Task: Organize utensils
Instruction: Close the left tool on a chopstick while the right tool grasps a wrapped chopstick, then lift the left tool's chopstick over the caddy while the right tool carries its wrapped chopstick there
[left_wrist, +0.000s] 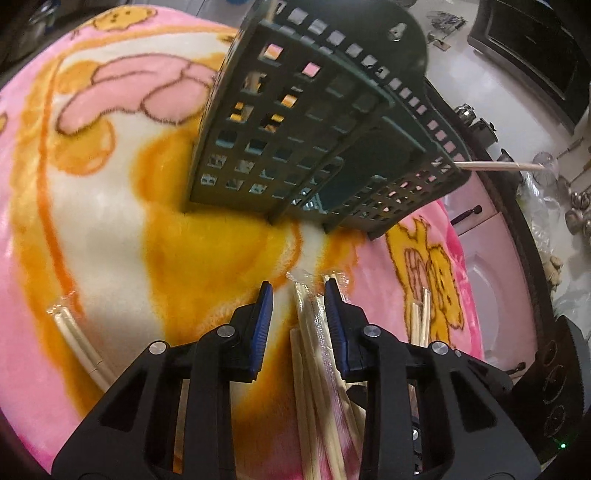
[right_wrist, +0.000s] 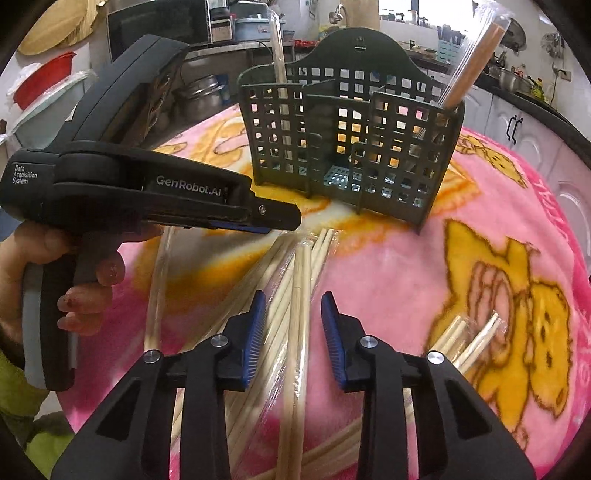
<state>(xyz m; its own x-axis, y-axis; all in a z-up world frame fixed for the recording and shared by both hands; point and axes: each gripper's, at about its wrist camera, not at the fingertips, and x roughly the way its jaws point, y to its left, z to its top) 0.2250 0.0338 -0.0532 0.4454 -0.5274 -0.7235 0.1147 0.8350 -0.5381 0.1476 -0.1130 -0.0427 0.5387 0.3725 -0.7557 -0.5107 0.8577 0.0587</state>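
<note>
Hiding part of the wrapped chopsticks (left_wrist: 314, 332), left tongs (left_wrist: 298, 291) straddle them.

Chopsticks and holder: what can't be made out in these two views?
- Wrapped chopsticks, left wrist view: their near ends are hidden under the left tool; whether its pads press them is unclear.
- Pile of chopsticks, right wrist view: the count is unreadable through overlapping glossy wrappers; the right tool covers the near part.
- Holder, left wrist view: the top is cut off.
</note>
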